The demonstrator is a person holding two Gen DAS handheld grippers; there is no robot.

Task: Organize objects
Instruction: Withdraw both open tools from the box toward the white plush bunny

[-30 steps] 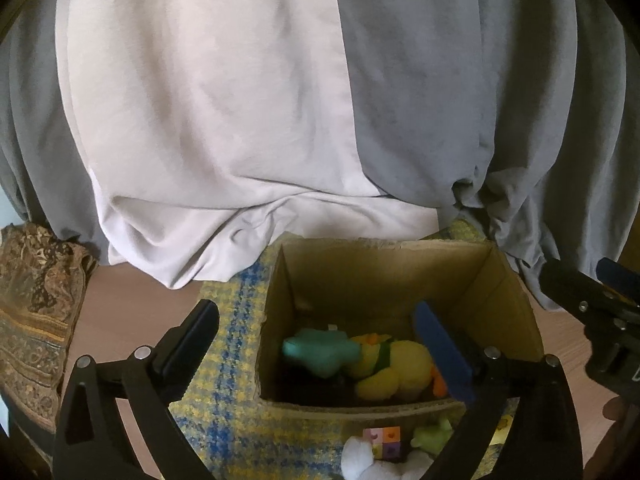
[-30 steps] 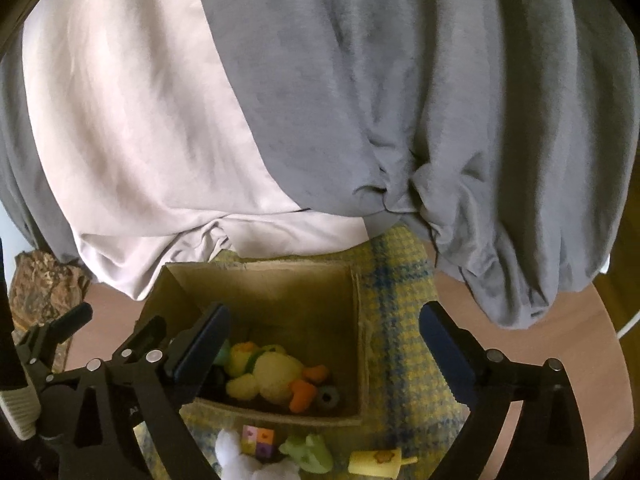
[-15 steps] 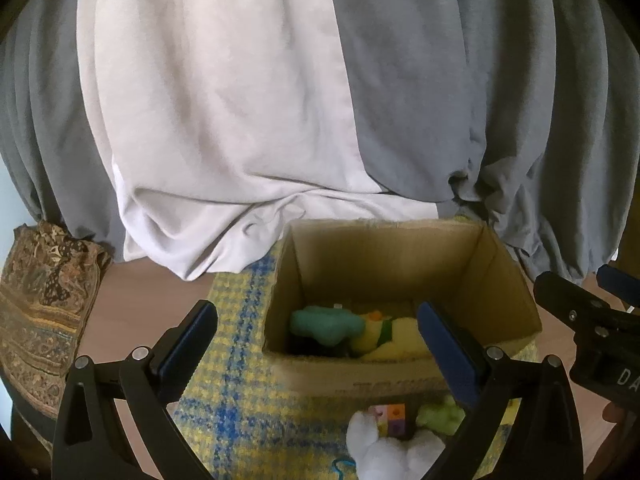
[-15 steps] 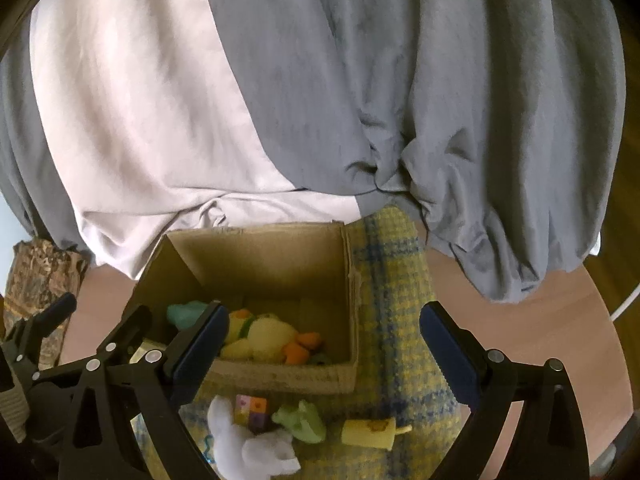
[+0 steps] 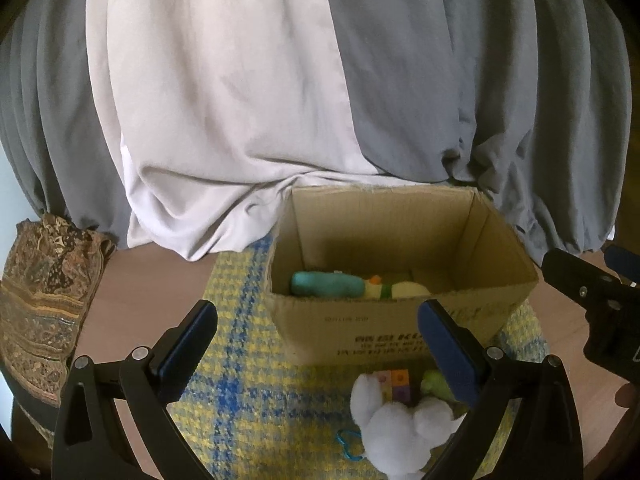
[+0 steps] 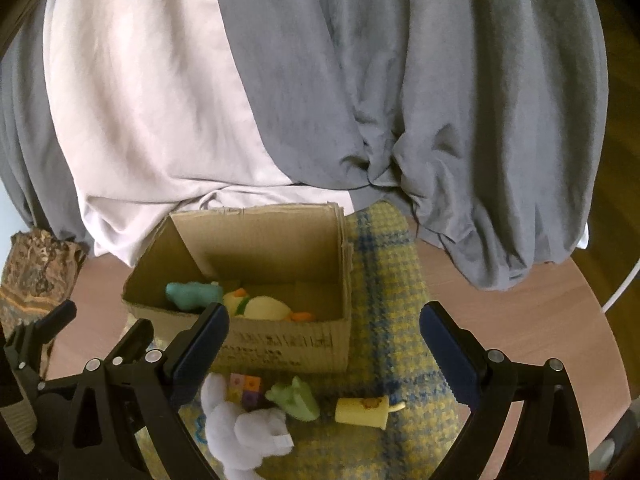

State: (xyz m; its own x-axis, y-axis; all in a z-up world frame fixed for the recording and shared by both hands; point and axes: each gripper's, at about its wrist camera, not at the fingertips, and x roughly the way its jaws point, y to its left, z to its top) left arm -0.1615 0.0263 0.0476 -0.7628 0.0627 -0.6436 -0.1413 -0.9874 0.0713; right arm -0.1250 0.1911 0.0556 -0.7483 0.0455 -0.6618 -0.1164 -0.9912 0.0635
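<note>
An open cardboard box (image 5: 384, 328) (image 6: 280, 342) stands on a yellow and blue plaid cloth (image 5: 240, 392) (image 6: 388, 280). Inside lie a teal toy (image 5: 326, 284) (image 6: 188, 294) and a yellow plush duck (image 6: 264, 308). In front of the box lie a white plush (image 5: 396, 428) (image 6: 244, 432), a multicoloured cube block (image 5: 394, 382) (image 6: 245, 386), a green toy (image 6: 294, 398) and a yellow cylinder toy (image 6: 362, 412). My left gripper (image 5: 320, 356) is open and empty, above the cloth before the box. My right gripper (image 6: 324, 356) is open and empty, also short of the box.
Grey and white draped fabric (image 5: 280, 100) hangs behind the box. A patterned brown cloth (image 5: 40, 300) lies at the left on the wooden table (image 6: 520, 320). A small blue clip (image 5: 350, 444) lies by the white plush.
Both grippers have drawn back and lowered from over the box. The box interior shows less and the toys in front show more. Both stay open.
</note>
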